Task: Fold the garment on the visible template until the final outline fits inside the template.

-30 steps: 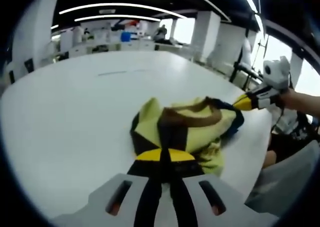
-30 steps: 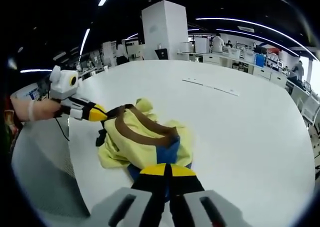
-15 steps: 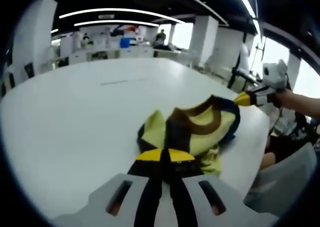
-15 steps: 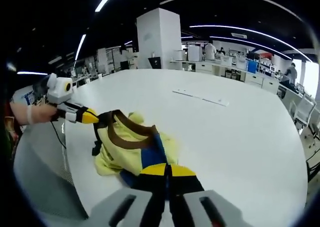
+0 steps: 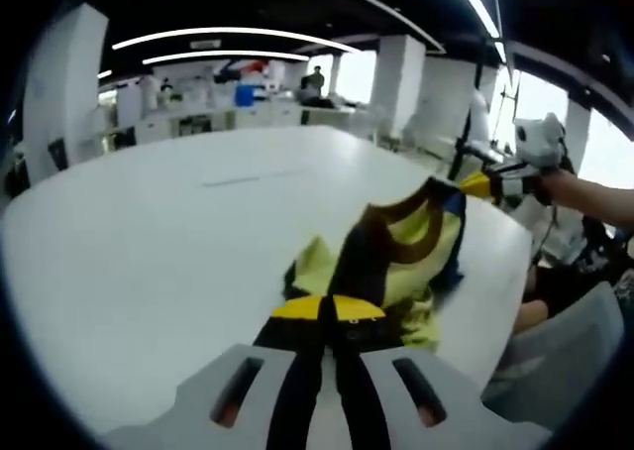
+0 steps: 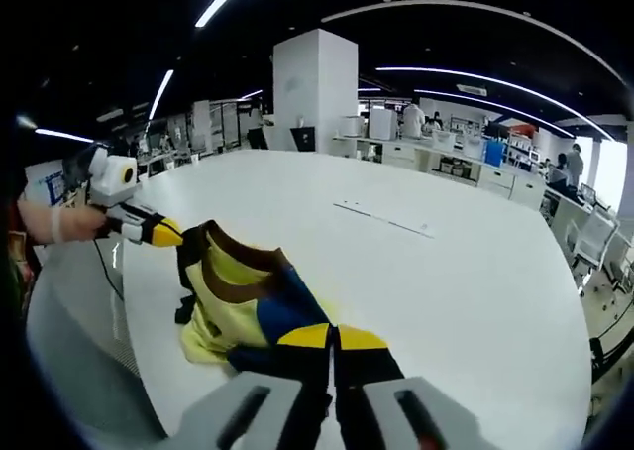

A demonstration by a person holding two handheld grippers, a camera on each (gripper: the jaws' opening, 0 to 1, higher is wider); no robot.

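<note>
Left gripper view: white table; left gripper, jaws together, clamped on the near edge of a yellow garment with brown collar and blue trim, lifted off the table near its right edge; right gripper pinches the garment's far corner.

Right gripper view: left gripper grips the collar end near the table's left edge; garment stretched between tools; right gripper clamped on the blue part.
</note>
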